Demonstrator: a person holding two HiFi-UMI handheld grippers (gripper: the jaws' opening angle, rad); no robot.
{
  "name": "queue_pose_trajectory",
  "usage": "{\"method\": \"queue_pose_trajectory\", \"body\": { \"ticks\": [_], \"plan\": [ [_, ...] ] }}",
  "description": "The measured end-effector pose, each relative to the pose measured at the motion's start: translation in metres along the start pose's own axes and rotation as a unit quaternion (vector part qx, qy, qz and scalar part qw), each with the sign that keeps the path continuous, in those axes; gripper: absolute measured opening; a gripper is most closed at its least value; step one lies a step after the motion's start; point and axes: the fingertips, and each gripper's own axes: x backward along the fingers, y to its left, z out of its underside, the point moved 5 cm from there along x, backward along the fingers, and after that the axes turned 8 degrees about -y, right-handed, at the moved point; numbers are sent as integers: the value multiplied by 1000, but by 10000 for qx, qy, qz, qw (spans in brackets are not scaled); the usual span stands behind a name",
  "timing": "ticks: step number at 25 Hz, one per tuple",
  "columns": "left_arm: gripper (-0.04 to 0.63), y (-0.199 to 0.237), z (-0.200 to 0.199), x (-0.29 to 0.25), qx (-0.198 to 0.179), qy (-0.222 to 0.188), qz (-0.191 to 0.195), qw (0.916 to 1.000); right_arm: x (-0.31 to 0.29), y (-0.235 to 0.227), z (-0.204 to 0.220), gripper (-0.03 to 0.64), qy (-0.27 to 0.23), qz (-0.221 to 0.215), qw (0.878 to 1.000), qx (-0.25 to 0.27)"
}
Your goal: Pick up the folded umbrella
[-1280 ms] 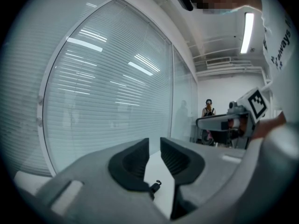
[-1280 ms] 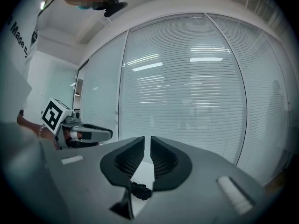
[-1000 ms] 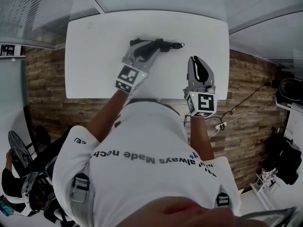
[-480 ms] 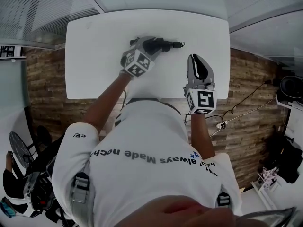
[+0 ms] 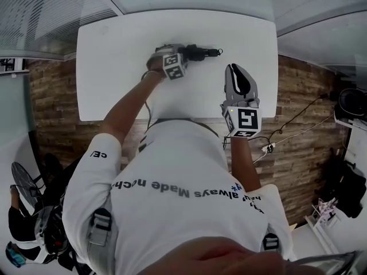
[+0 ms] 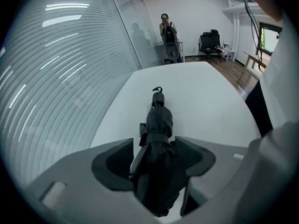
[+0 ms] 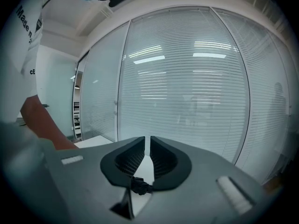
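Note:
A black folded umbrella [image 5: 199, 52] lies on the white table [image 5: 114, 67] near its far middle, strap end to the right. My left gripper [image 5: 174, 51] is down over its left part, pointing steeply downward. In the left gripper view the umbrella [image 6: 158, 125] runs away between the two jaws of the left gripper [image 6: 156, 160]; the jaws are opening and stand on either side of the fabric without squeezing it. My right gripper [image 5: 237, 70] hovers over the table's right front part, apart from the umbrella. The right gripper [image 7: 148, 146] has its jaws together with nothing between them.
A glass wall with blinds [image 7: 187, 78] runs along the table's far side. Past the table's end stand a person [image 6: 166, 29] and office chairs [image 6: 209, 42]. A power strip with cables [image 5: 269, 149] lies on the wooden floor at the right.
My left gripper has dropped from above the table onto the umbrella, rolling and tipping downward, and its jaws have spread. The right gripper has stayed where it was.

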Motion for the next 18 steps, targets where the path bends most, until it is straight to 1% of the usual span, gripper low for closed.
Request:
{"method": "queue_pose_trajectory", "body": {
  "ticks": [2,3,8,10,12,15,17,18],
  "plan": [
    [294,3,15,-12,-67,256,46,9996,0,0,0,35,29,21,10000,-10],
    [305,4,20,-18,-34,331,85,9994,1,0,2,35,44,32,10000,-18],
    [344,6,32,-41,409,391,540,9969,2,-3,12,35,124,56,9999,-50],
    [348,5,32,-45,641,366,744,9945,4,-4,13,35,145,59,9998,-74],
    [348,5,30,-47,783,395,913,9920,6,-6,12,34,157,53,9998,-89],
    [351,1,27,-49,809,617,1162,9880,9,-5,11,35,172,44,9998,-99],
    [350,-5,29,-52,830,852,1373,9834,11,-3,13,34,193,47,9997,-105],
    [350,-8,29,-54,765,979,1454,9815,11,-2,14,34,203,49,9997,-110]
  ]
}}
